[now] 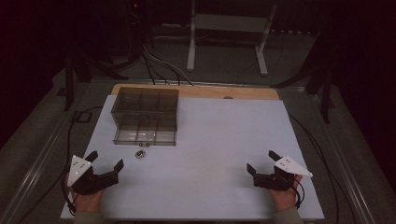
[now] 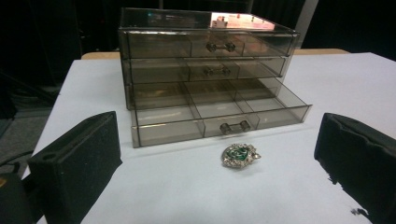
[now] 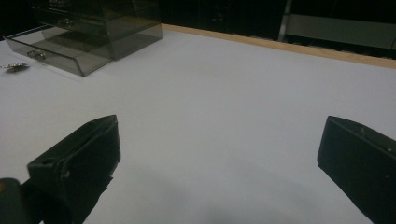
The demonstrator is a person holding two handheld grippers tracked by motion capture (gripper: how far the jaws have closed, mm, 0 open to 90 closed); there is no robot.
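Brooch waiting by the open drawer

The brooch (image 2: 240,155) lay on the surface (image 1: 210,140), just before the organizer's (image 1: 145,114) pulled-out bottom drawer (image 2: 219,122). Both tongs, left (image 1: 105,160) and right (image 1: 261,161), stood apart and empty. It looked small, stiff, light and slippery; best pinched across its rim.

Small silver brooch with green stone (image 3: 14,67): cut by the right gripper view's left edge; a mere speck from the high view. Smoky transparent 3-drawer plastic organiser (image 3: 88,32): top cropped there.
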